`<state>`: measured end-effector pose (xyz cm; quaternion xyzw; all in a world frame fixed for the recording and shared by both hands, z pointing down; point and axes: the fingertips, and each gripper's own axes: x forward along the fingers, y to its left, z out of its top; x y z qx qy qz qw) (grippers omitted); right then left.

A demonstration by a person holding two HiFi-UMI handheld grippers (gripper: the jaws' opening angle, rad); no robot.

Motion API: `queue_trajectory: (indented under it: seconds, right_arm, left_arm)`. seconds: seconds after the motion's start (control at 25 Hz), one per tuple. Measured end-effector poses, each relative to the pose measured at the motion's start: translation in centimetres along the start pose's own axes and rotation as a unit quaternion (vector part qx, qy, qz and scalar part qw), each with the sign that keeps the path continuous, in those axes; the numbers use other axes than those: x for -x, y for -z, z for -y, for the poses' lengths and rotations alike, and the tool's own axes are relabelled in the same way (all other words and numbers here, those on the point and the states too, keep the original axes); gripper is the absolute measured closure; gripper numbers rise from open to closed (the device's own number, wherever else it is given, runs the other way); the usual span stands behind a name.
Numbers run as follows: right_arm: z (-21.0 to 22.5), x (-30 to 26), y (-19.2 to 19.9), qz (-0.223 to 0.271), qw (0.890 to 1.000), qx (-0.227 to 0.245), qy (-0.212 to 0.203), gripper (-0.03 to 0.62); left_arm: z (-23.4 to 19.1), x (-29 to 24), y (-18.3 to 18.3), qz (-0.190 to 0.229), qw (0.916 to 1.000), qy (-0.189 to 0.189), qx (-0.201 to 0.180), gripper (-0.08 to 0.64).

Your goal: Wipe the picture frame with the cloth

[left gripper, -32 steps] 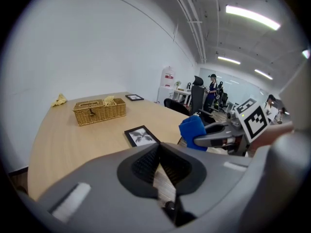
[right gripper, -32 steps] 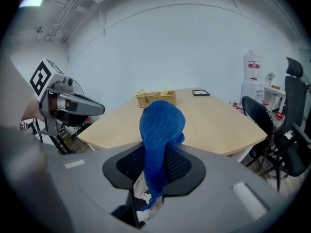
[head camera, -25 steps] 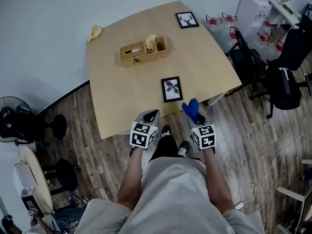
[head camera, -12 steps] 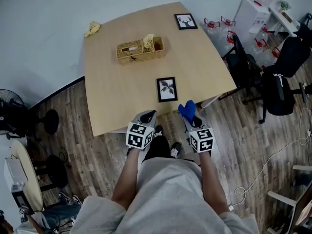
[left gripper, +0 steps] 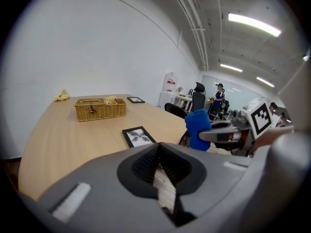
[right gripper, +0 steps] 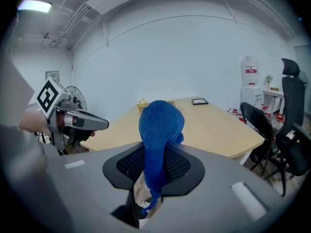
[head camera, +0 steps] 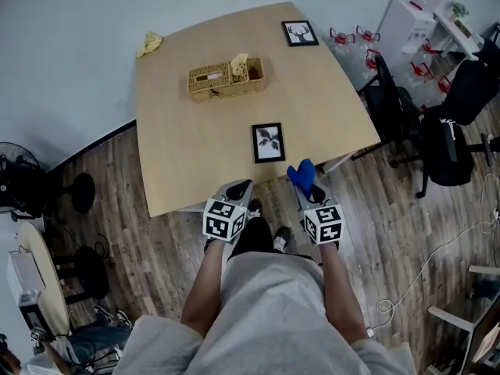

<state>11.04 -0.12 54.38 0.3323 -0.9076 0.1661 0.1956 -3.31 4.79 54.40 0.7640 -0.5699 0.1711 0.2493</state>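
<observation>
Holding the cloth (head camera: 301,173) pinched in the jaws of the right gripper (head camera: 307,187), left gripper (head camera: 241,187) pressed together on nothing, so I'd reach to the frame (head camera: 268,142) lying flat by the near edge of the bench (head camera: 180,162), steady it with the left, then wipe gently.

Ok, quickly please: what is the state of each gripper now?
Left gripper: closed, holding nothing.
Right gripper: closed on the blue cloth.
</observation>
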Motion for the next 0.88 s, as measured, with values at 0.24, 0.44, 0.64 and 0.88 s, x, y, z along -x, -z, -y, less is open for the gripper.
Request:
queue_trajectory:
  seconds: [0.24, 0.44, 0.64, 0.88]
  right_arm:
    - [-0.2, 0.1, 0.0, 0.001, 1.000, -0.003, -0.001, 0.503]
    - [0.0, -0.1, -0.3, 0.005, 1.000, -0.007, -0.003, 0.503]
    - [-0.1, -0.6, -0.6, 0.005, 1.000, -0.005, -0.002, 0.503]
    - [-0.5, -1.8, -1.5, 0.014, 1.000, -0.015, -0.009, 0.504]
  left_arm:
    - [-0.3, 0.2, -0.1, 0.001, 1.0000, 0.003, 0.006, 0.508]
    - [-0.4, -0.1, -0.2, 0.003, 0.9998, 0.005, 0.017, 0.508]
    - [-0.7, -0.2, -0.3, 0.004, 0.9998, 0.009, 0.017, 0.508]
    - [-2.1, 0.0, -0.5, 0.003, 0.9998, 0.003, 0.019, 0.508]
